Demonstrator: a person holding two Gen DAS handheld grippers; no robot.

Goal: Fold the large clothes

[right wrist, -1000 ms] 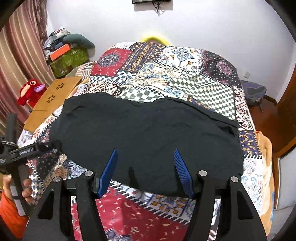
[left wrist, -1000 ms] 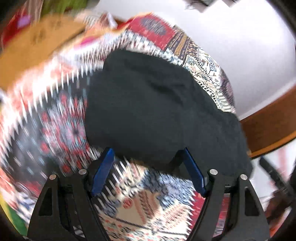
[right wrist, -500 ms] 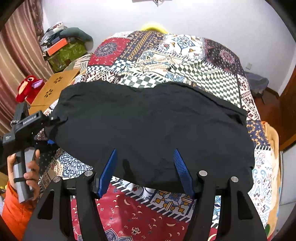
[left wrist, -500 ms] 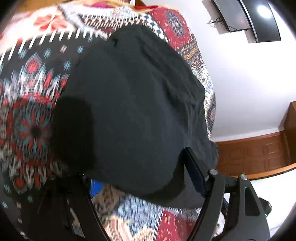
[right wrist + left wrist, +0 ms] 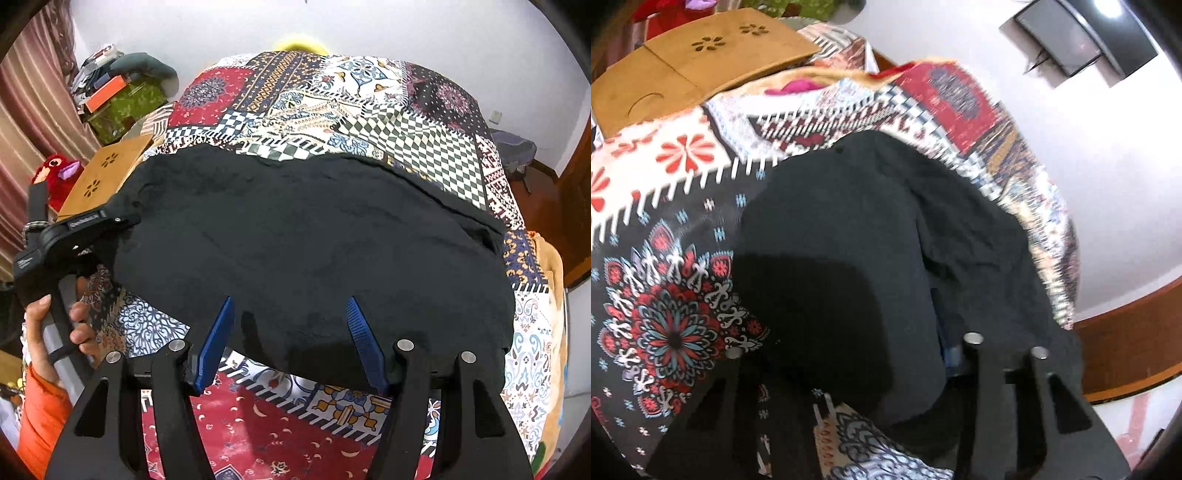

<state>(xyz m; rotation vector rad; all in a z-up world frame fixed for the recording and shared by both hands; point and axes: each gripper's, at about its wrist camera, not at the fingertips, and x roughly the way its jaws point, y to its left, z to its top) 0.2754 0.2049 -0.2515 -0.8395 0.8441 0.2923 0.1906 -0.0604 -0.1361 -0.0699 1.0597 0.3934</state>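
Note:
A large black garment (image 5: 314,243) lies spread across a patchwork bedspread (image 5: 369,110). My right gripper (image 5: 291,328) is open, its blue fingers (image 5: 218,339) over the garment's near hem, holding nothing. My left gripper (image 5: 122,221) shows in the right wrist view at the garment's left edge. In the left wrist view the black cloth (image 5: 849,258) drapes over my left gripper's fingers and hides them; the arms stand closer together than before, shut on the cloth's edge.
A wooden lap tray (image 5: 701,62) lies at the bed's left side, also in the right wrist view (image 5: 107,173). A red plush toy (image 5: 55,173) and stacked boxes (image 5: 118,99) stand left of the bed. A wooden door (image 5: 580,206) is at the right.
My left gripper moved in onto the garment's left edge and closed; the cloth now covers its fingers. My right gripper came a little nearer the hem and stayed open.

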